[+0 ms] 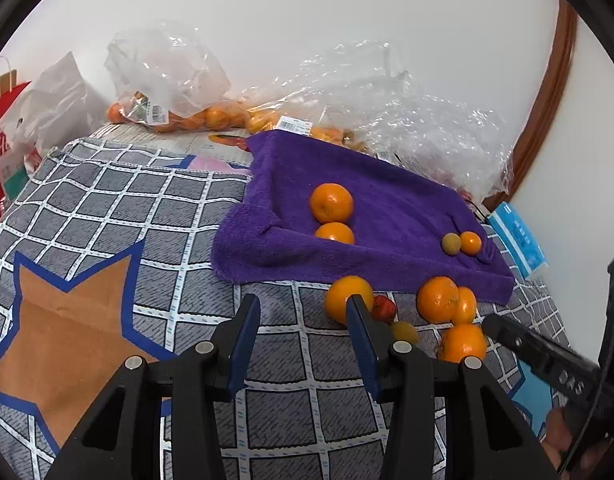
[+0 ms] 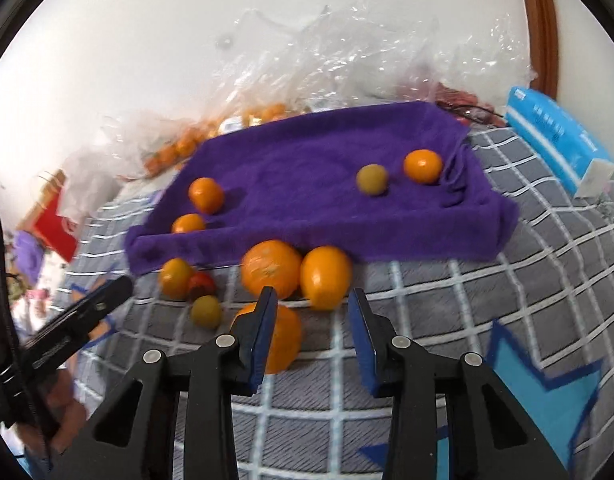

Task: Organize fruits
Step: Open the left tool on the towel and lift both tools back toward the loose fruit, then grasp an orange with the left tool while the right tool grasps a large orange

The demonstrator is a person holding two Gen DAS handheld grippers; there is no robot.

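Observation:
A purple towel [image 1: 387,200] [image 2: 307,152] lies on a grey checked cloth [image 1: 147,208]. On the towel rest two oranges [image 1: 331,203] [image 1: 334,233], a small greenish fruit [image 1: 451,244] and a small orange [image 1: 470,243]. Before the towel's front edge lie several loose fruits: a round orange [image 2: 272,268], an oval orange [image 2: 325,278], another orange [image 2: 285,340], a red fruit [image 2: 201,284] and a yellow-green one [image 2: 206,310]. My left gripper [image 1: 303,300] is open over bare cloth, left of an orange [image 1: 347,298]. My right gripper [image 2: 313,292] stands open just short of the oval orange, pads not touching it.
Clear plastic bags [image 1: 167,64] [image 2: 347,40] holding more oranges lie along the white wall behind the towel. A red paper bag [image 1: 3,152] stands at the far left. A blue tissue pack [image 2: 555,140] lies right of the towel.

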